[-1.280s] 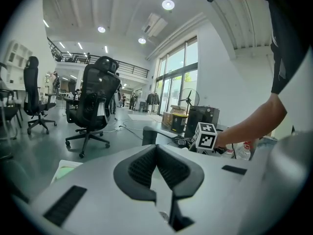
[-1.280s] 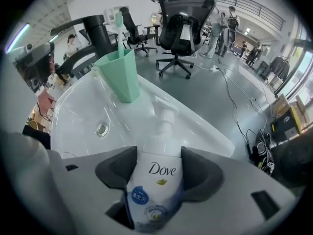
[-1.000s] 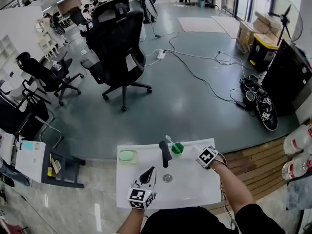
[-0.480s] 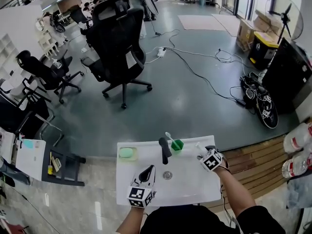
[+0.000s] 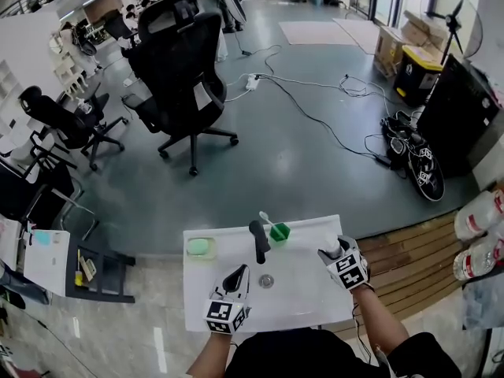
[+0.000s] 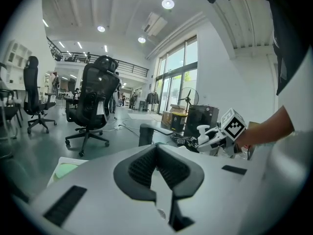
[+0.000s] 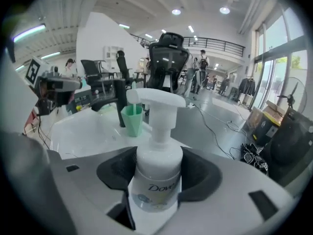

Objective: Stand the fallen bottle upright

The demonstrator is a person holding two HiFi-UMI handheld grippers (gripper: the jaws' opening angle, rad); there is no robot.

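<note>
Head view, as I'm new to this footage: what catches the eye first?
A white pump bottle is clamped, pump head up, in the right gripper at the sink's right side. At its back stand a black faucet and a green cup; the left gripper hovers shut, empty, near the front.

Wht bottle [image 7: 156,165]; grn cup [image 7: 131,120]; blk faucet [image 5: 257,241]; wht sink [image 5: 303,294].

Open-plan office: black swivel chairs [image 5: 185,77]
</note>
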